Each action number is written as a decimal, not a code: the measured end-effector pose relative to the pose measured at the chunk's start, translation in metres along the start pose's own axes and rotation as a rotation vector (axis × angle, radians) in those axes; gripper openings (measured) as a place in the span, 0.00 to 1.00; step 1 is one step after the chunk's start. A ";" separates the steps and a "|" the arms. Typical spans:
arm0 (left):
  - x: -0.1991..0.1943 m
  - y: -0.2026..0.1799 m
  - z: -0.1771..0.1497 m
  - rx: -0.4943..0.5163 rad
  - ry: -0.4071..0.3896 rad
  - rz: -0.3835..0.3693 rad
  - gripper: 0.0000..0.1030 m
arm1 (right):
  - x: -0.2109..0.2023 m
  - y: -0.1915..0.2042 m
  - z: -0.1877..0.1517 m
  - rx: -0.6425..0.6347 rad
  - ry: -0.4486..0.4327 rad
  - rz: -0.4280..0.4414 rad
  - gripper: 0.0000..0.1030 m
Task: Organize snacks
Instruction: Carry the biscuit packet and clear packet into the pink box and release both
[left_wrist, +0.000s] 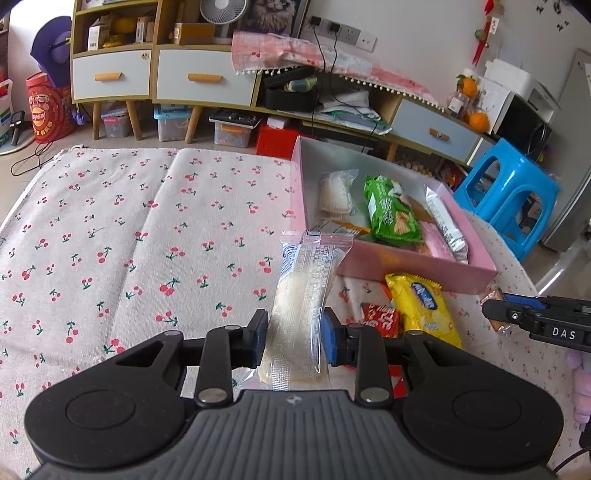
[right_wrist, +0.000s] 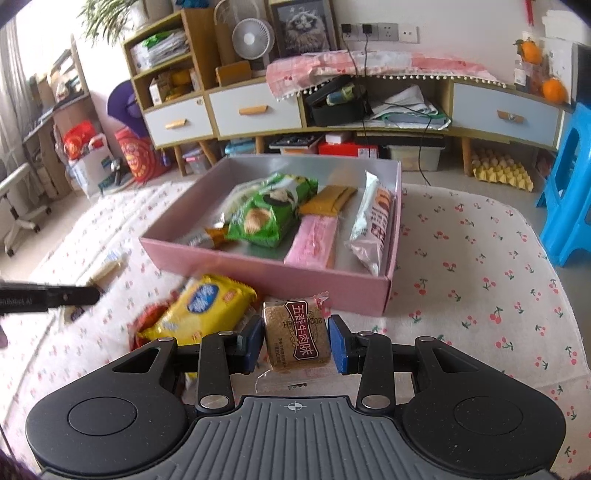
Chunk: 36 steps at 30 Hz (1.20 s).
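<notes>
My left gripper (left_wrist: 294, 334) is shut on a long clear-wrapped pale wafer packet (left_wrist: 303, 295), held just short of the pink box (left_wrist: 413, 267). My right gripper (right_wrist: 297, 341) is shut on a small brown square snack with a dark red label (right_wrist: 297, 334), in front of the pink box (right_wrist: 266, 273). Inside the box lie a green biscuit bag (right_wrist: 269, 214), a pink packet (right_wrist: 314, 240), a white roll packet (right_wrist: 373, 225) and others. A yellow packet (right_wrist: 207, 310) and a red packet (left_wrist: 380, 319) lie on the cherry-print cloth before the box. The right gripper's tip (left_wrist: 517, 314) shows at the left view's right edge.
The cherry-print cloth (left_wrist: 129, 240) covers the table and stretches far left of the box. A blue plastic stool (left_wrist: 509, 192) stands beyond the table's right side. Cabinets with drawers (right_wrist: 255, 110) and storage bins line the far wall.
</notes>
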<state>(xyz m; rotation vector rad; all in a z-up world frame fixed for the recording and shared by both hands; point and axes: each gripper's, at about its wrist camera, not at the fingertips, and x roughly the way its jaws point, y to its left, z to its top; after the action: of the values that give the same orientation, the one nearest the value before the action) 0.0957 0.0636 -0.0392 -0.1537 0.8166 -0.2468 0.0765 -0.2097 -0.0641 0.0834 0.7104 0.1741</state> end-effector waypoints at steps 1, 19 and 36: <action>-0.001 -0.001 0.001 -0.003 -0.004 -0.003 0.27 | -0.001 0.000 0.002 0.009 -0.006 0.000 0.36; 0.010 -0.021 0.027 -0.063 -0.028 -0.047 0.27 | 0.013 0.000 0.047 0.208 -0.020 0.080 0.36; 0.081 -0.053 0.067 0.090 -0.029 -0.003 0.27 | 0.068 -0.012 0.057 0.255 0.028 0.108 0.33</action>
<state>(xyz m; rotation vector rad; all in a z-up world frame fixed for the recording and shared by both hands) 0.1900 -0.0069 -0.0387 -0.0743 0.7747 -0.2827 0.1666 -0.2099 -0.0662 0.3642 0.7541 0.1880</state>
